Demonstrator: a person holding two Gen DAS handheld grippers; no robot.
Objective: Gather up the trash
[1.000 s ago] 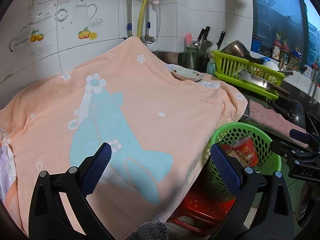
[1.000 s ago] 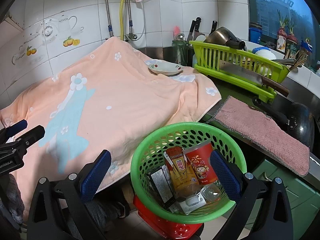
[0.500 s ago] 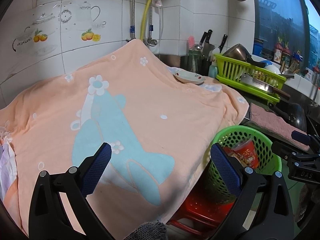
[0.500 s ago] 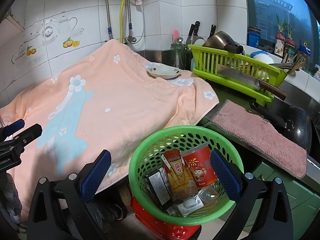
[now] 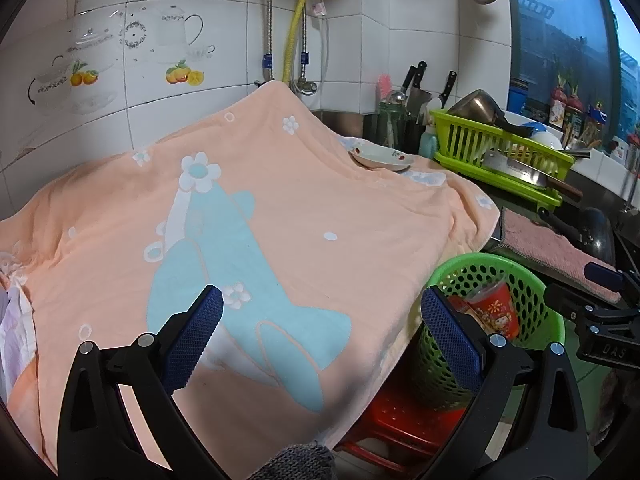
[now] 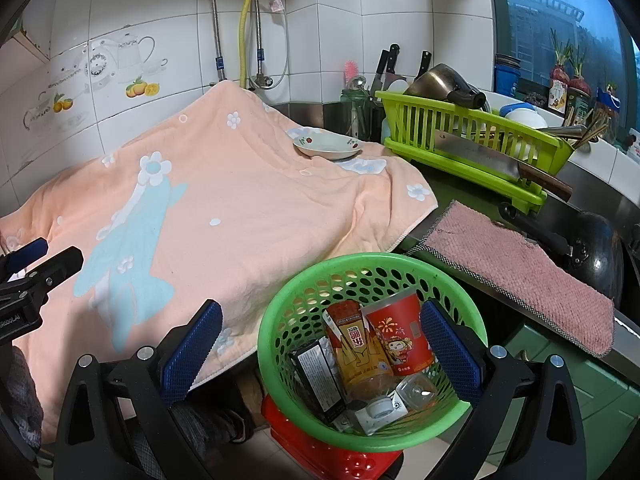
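A green plastic basket [image 6: 280, 320] stands on a red stool [image 6: 320, 452] beside the counter. It holds a red paper cup [image 6: 400, 336], a yellow drink carton [image 6: 356, 352], a dark box [image 6: 316, 376] and clear plastic bits. The basket also shows in the left wrist view [image 5: 536, 280]. My right gripper [image 6: 320, 348] is open and empty, hovering just above and in front of the basket. My left gripper [image 5: 320, 340] is open and empty, above the orange towel [image 5: 280, 220].
The orange towel [image 6: 240, 208] covers the counter, with a small bowl [image 6: 326, 146] on its far end. A green dish rack [image 6: 472, 148] with a cleaver, a pink cloth [image 6: 516, 268] and a black pan [image 6: 596, 252] lie to the right. Knives stand at the tiled wall.
Both grippers have pulled back and risen slightly, so the basket and towel look a little farther away. Both stay open and empty.
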